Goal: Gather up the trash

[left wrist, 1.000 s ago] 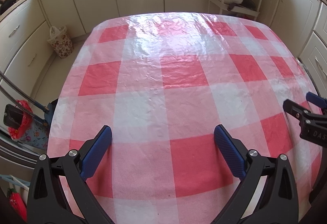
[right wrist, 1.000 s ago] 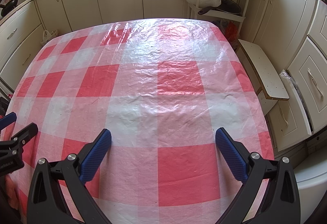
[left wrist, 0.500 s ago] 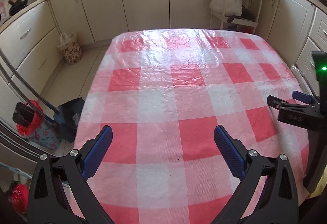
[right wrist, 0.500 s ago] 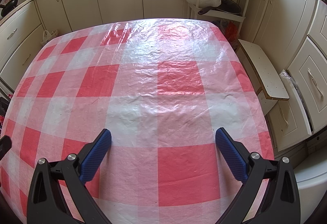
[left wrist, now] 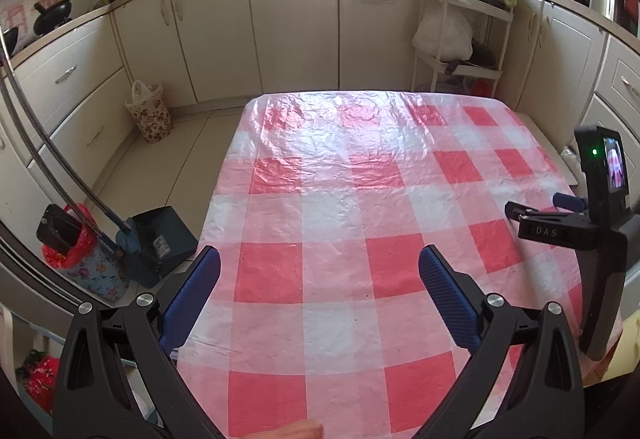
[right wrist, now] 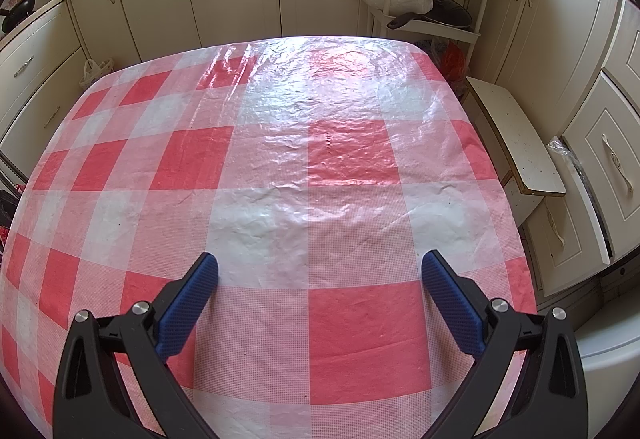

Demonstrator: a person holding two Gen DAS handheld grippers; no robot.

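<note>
left gripper (left wrist: 319, 271) jaws apart over tablecloth (left wrist: 360, 223) near edge, right gripper (right wrist: 320, 279) spread too — dustpan (left wrist: 160, 239) beside table

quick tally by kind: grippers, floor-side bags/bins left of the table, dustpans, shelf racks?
Grippers: 2, left gripper and right gripper, both open
Bags/bins: 2, floral bag and red-lined bin
Dustpans: 1, dark dustpan
Shelf racks: 1, white rack
Total: 6
</note>
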